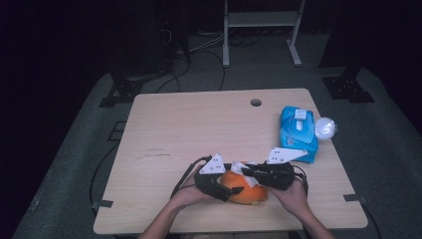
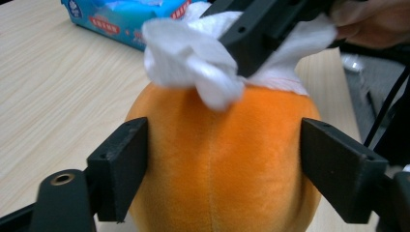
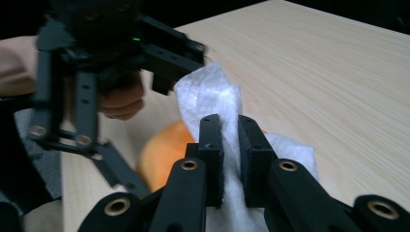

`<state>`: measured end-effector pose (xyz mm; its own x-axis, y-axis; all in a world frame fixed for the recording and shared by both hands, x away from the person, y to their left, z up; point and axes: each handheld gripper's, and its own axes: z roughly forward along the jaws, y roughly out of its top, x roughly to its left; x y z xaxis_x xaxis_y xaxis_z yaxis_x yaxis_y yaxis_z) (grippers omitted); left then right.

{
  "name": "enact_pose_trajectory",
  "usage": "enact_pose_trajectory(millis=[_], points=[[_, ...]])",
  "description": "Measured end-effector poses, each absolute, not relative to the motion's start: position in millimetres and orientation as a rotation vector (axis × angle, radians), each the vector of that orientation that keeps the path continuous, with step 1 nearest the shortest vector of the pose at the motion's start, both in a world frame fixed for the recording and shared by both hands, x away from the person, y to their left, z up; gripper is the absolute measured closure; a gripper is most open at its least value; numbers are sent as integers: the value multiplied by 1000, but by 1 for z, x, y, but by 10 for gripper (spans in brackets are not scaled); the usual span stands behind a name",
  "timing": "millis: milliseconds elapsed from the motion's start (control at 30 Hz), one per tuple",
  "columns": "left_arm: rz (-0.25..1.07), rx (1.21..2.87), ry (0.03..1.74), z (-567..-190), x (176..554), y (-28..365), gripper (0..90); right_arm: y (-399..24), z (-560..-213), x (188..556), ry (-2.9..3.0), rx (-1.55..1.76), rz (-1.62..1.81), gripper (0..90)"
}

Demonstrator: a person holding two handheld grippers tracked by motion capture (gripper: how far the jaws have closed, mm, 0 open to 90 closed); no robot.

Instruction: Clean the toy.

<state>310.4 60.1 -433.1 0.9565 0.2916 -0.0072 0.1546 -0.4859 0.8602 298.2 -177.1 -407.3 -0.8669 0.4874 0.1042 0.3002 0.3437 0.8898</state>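
Here the left gripper (image 2: 222, 164) is squeezing a soft, light orange plush ball (image 2: 222, 159) at its widest sides. The right gripper (image 3: 230, 145) is pinching a thin, limp white wipe (image 3: 212, 94) against the ball's top; the velvety pile probably resists slipping.

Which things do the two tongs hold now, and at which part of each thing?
The left tongs clasp the orange plush ball by its two sides. The right tongs pinch the white wipe near its middle and rest it on the ball's top.
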Motion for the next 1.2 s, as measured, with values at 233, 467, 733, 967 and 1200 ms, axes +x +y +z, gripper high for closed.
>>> enact_pose_trajectory(millis=[233,467,733,967,1200], points=[[125,2095,355,-439,317,71,240,-185,-413,305,2427,753,1499,813],[136,2032,358,-431,317,65,118,-194,-415,308,2417,804,1513,813],[164,2049,303,-433,312,56,184,-172,-410,298,2447,699,1556,813],[121,2062,341,-437,317,68,237,-188,-416,308,2433,779,1527,813],[117,2042,345,-433,318,67,172,-194,-418,308,2428,803,1519,813]])
